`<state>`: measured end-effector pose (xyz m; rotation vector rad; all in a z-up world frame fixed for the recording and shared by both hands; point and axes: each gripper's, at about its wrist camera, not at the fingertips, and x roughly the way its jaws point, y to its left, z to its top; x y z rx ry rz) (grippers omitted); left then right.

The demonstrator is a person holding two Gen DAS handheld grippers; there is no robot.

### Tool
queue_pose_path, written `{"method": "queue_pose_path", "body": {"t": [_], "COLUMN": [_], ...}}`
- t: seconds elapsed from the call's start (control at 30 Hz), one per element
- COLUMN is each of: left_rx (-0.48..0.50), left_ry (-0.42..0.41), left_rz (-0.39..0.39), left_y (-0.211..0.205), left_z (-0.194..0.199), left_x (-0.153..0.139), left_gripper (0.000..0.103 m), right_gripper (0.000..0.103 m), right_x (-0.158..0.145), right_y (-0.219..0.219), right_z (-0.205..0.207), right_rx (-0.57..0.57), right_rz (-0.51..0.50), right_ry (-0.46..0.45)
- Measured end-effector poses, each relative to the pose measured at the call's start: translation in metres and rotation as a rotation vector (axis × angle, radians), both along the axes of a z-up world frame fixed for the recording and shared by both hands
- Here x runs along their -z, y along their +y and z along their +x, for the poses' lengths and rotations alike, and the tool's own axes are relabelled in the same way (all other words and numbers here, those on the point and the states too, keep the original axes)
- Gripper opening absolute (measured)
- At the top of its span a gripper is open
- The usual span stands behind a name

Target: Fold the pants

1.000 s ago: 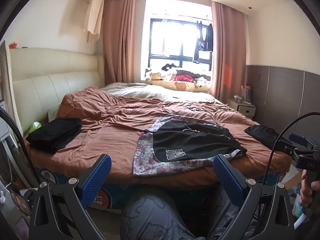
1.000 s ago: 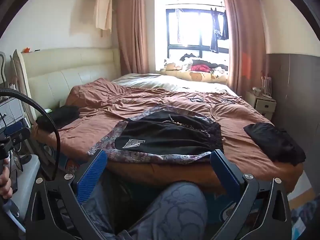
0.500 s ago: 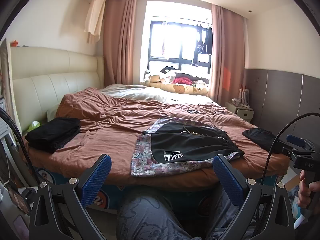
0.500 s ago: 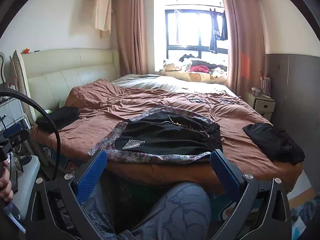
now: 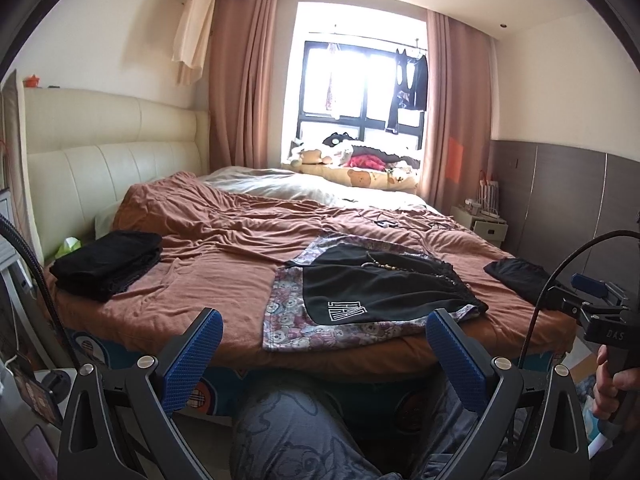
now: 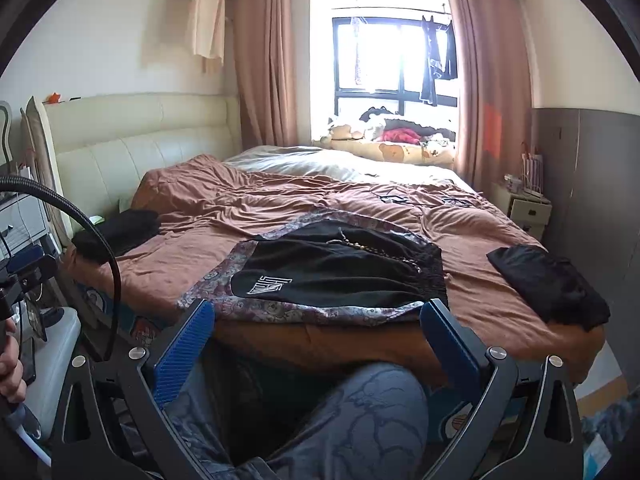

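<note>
Black pants with a white logo [image 5: 380,292] [image 6: 340,272] lie spread on a bear-print cloth [image 5: 292,328] [image 6: 224,296] at the near edge of a bed with a brown cover [image 5: 224,264] [image 6: 192,232]. My left gripper [image 5: 320,344] is open, held off the bed's near edge, short of the pants, with nothing between its blue pads. My right gripper [image 6: 316,332] is open too, just short of the pants' near hem. A person's knee in patterned trousers [image 5: 296,432] [image 6: 360,420] sits below both.
A folded black stack [image 5: 106,262] [image 6: 118,232] rests at the bed's left near the headboard. Another black garment [image 5: 520,280] [image 6: 548,284] lies at the right corner. A nightstand [image 5: 480,220] stands by the far wall. A hand [image 5: 616,384] holds the other gripper's handle.
Both views have tilted up slightly and drawn back a little from the bed. The pants have not moved and both grippers stay open.
</note>
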<state>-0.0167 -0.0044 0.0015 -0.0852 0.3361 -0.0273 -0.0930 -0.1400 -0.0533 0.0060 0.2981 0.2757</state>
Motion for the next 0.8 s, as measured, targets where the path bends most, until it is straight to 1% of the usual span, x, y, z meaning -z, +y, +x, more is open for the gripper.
{"method": "queue_pose_path", "body": {"t": [0.8], "left_rx": [0.015], "left_ry": [-0.013], "left_rz": [-0.028], "left_y": [0.0053], "left_z": [-0.0043], "left_x": [0.0049], "left_gripper": [0.103], "right_gripper": [0.103], "right_x": [0.0056], "right_y": [0.0048], "right_z": [0.0002], "right_rx": [0.012], "right_rz": [0.008], "right_ry": [0.009]}}
